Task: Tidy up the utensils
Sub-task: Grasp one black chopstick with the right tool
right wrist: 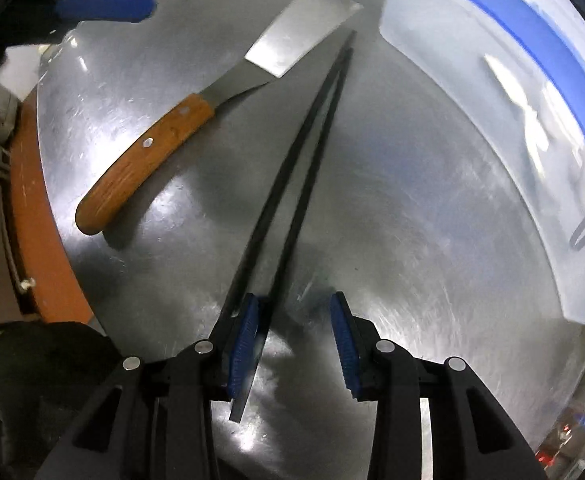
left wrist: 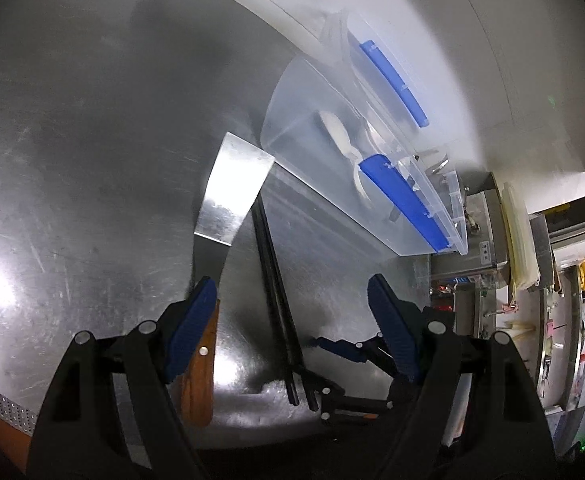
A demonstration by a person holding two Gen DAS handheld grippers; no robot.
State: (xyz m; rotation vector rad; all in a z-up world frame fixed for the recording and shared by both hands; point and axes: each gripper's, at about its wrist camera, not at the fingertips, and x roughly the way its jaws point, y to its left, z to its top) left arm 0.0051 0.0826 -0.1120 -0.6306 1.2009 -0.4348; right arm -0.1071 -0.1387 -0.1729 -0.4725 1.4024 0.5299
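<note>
Left wrist view: I am holding my left gripper (left wrist: 292, 296) spread wide and empty above the steel counter (left wrist: 92, 140), its left pad over the spatula (left wrist: 228, 192)'s wooden handle, beside the chopsticks (left wrist: 276, 280). The clear bin (left wrist: 332, 200)'s contents are blurring together.

Right wrist view: my right gripper (right wrist: 296, 344) is straddling the chopsticks' thick ends, not yet pinching. They look thin, stiff and slippery; their butt ends are hiding under the left pad.

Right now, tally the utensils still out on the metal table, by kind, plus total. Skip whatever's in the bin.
Spatula, metal blade, wooden handle: 1
Black chopsticks: 2
Total: 3 loose on the metal table, beside the clear bin.
</note>
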